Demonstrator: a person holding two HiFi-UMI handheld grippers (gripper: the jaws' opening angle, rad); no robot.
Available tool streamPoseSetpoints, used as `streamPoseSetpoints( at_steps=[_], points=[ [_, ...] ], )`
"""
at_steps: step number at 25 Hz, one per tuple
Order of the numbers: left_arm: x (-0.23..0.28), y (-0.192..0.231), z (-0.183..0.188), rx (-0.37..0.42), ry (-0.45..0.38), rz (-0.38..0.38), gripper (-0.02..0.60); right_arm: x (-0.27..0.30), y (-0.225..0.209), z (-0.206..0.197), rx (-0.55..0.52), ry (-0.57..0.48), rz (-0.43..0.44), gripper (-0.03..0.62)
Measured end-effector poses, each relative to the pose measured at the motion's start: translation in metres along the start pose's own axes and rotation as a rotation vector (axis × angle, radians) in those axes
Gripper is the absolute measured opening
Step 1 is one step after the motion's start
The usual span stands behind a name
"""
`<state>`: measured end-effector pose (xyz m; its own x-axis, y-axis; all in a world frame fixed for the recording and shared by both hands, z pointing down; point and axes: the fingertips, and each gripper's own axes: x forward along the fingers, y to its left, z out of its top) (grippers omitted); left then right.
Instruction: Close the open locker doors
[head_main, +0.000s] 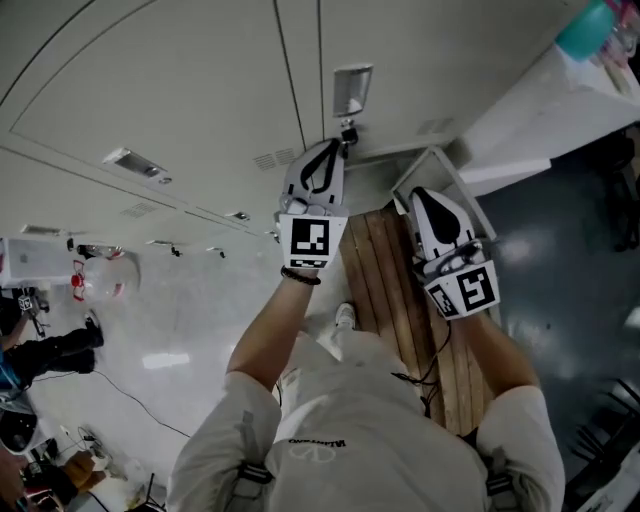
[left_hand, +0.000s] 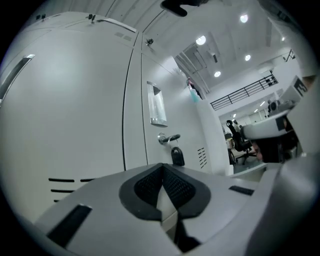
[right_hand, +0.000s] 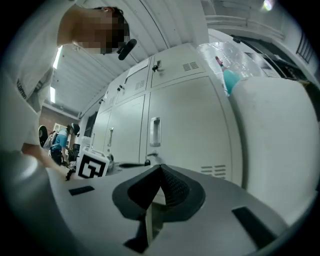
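White lockers (head_main: 180, 90) fill the wall in a long row, and a wooden bench (head_main: 385, 290) stands on the floor in front of them. The person stands by the bench with a gripper in each hand. The left gripper (head_main: 333, 150) points at the end locker door (left_hand: 177, 112). Its tip is very near the handle (left_hand: 169, 138) and the black padlock (left_hand: 177, 156) that hangs from it. Its two jaws are pressed together with nothing between them. The right gripper (right_hand: 159, 172) is lower and to the right, over the bench. Its jaws are pressed together too, with nothing in them.

The door by the left gripper looks flat with the doors next to it. I think it is shut or nearly shut, so this looks like the end of a push. The doors in the right gripper view look shut as well. A white panel (head_main: 445, 165) sticks out just past the right gripper's tip. It may be a door that hangs open, but I cannot tell.

Next, I think the person has to find a door that is open. The closed tip should push on the flat part of that door until it sits flat. The padlock could swing and get in the way.
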<state>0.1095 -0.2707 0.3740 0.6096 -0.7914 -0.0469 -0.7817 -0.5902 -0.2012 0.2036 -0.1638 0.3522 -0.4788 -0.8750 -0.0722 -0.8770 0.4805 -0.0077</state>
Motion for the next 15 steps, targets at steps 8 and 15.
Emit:
streamPoseSetpoints(
  at_steps=[8,15],
  points=[
    [-0.033,-0.086,-0.056,-0.044,0.031,-0.145,0.005,-0.124,-0.027,-0.088,0.019,0.116,-0.222,0.009],
    [-0.041,-0.245,-0.119,-0.065,0.113,-0.416,0.005,-0.202,-0.057,-0.147,0.072,0.126,-0.434,0.009]
  ],
)
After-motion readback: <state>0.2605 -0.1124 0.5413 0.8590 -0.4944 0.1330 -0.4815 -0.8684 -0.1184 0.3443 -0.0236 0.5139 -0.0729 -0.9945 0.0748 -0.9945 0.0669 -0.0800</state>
